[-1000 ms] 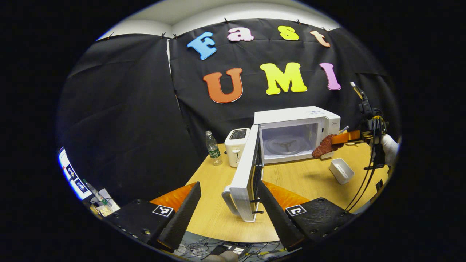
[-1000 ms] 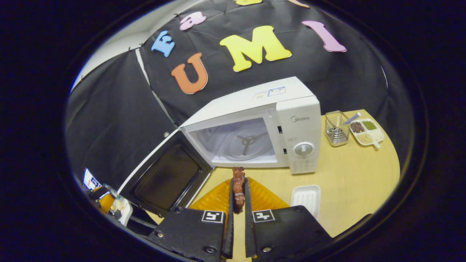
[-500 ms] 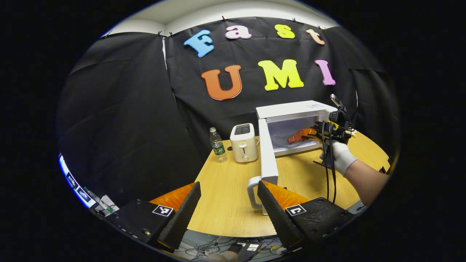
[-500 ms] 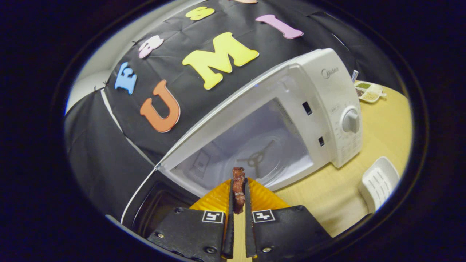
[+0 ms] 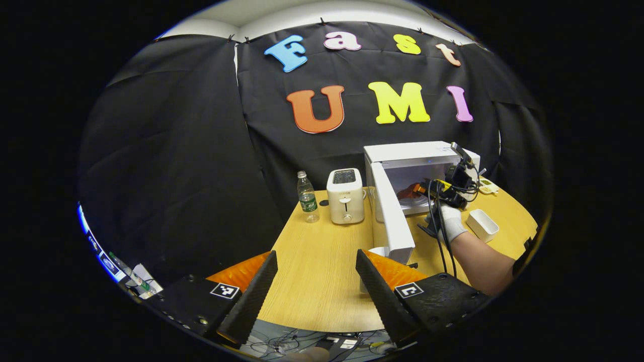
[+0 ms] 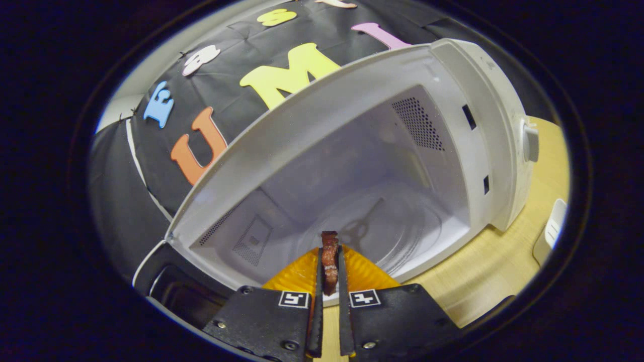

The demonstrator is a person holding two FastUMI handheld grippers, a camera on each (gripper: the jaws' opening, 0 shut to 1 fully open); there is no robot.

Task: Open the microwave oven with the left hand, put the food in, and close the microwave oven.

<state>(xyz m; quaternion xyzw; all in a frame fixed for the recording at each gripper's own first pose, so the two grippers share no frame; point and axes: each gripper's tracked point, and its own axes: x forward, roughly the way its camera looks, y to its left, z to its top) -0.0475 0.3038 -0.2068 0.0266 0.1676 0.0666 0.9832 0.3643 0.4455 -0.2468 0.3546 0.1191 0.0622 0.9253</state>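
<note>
The white microwave [image 5: 420, 152] stands at the back right of the wooden table, its door [image 5: 395, 218] swung wide open toward me. In the left gripper view my left gripper [image 5: 316, 281] hangs open over the table's near edge, the door's handle just beside its right finger. A gloved hand [image 5: 445, 221] holds my right gripper [image 5: 425, 189] at the oven's mouth. In the right gripper view my right gripper [image 6: 329, 266] is shut on a reddish-brown piece of food [image 6: 329, 259], which reaches over the cavity's front edge above the glass turntable [image 6: 397, 231].
A white toaster [image 5: 344, 196] and a water bottle [image 5: 307, 196] stand left of the microwave. A small white tray [image 5: 482, 224] lies on the table to its right. The table [image 5: 317, 261] has bare wood in front of my left gripper.
My right gripper has carried the food forward into the microwave's opening, so the cavity looms larger. The left gripper has drawn back a little and the door has swung further open.
</note>
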